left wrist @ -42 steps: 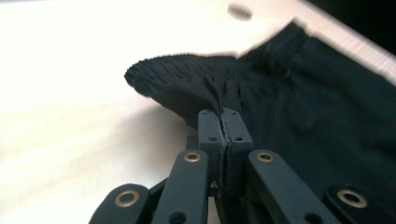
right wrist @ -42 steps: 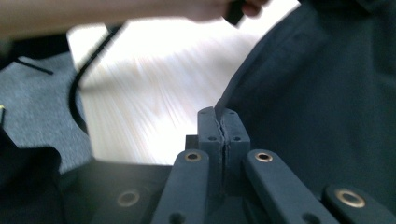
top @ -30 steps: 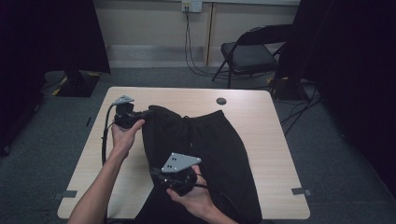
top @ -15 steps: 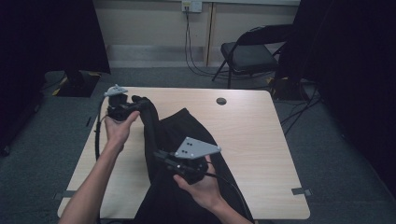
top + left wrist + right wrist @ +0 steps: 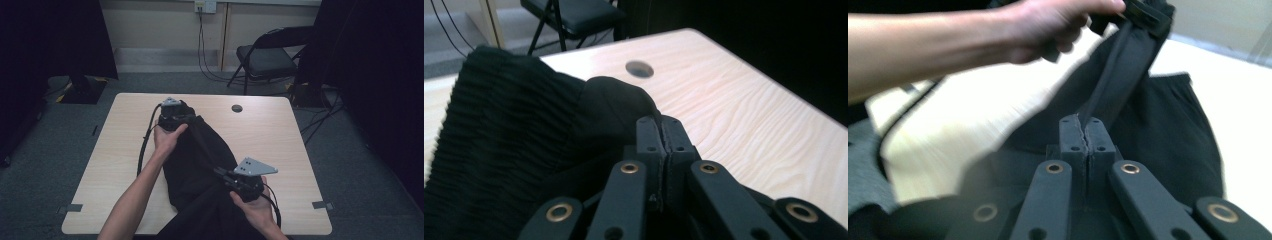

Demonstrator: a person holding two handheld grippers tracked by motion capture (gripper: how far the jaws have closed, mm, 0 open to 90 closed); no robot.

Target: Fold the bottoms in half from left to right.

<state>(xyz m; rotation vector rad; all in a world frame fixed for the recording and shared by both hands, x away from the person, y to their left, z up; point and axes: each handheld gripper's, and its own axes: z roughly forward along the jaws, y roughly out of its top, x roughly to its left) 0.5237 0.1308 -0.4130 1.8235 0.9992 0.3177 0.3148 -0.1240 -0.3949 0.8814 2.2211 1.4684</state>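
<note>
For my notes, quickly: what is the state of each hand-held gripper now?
Left hand-held gripper: closed on the black garment.
Right hand-held gripper: closed on the black garment.

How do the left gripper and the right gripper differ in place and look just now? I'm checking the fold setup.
The left gripper sits at the far end of the black garment; the right gripper is at the near end, toward the table edge. The right gripper's grey plate faces the camera broadly; the left's shows small. Both are shut on the garment's cloth.

Black ribbed garment (image 5: 200,155) on pale wood-grain table (image 5: 280,130).
</note>
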